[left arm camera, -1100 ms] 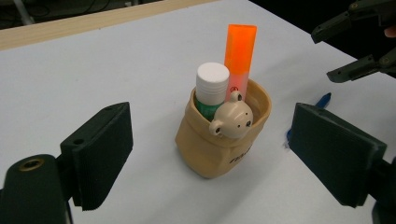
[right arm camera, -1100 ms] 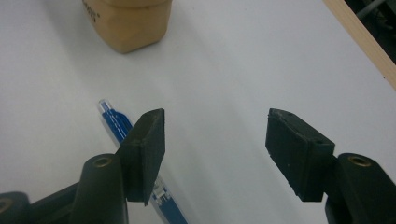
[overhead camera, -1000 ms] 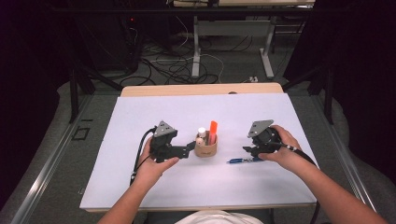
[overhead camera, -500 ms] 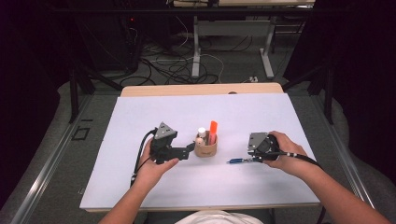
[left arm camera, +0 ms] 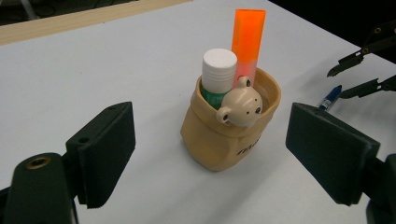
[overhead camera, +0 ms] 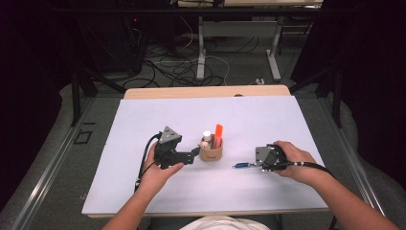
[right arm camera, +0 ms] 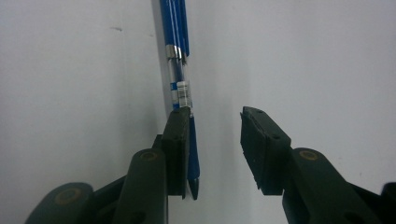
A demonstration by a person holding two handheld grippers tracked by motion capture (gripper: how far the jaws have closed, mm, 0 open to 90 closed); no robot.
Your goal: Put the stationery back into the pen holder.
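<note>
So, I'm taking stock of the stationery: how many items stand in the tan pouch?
3: an orange highlighter, a white-capped glue stick and a bear-headed item, all upright in the tan pouch. Shorter ones may be hidden inside.

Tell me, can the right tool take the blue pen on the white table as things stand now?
Probably yes. The right tool is open, low over the blue pen; one jaw touches the pen, which lies just beside the gap, so a small sideways shift seems needed.

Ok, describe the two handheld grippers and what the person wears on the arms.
Both the left gripper and the right gripper are black with two flat ribbed jaws, brass-coloured pivot rivets and a grey three-cornered plate on top. A black cable trails from each. The forearms are bare, with no sleeves in sight.
</note>
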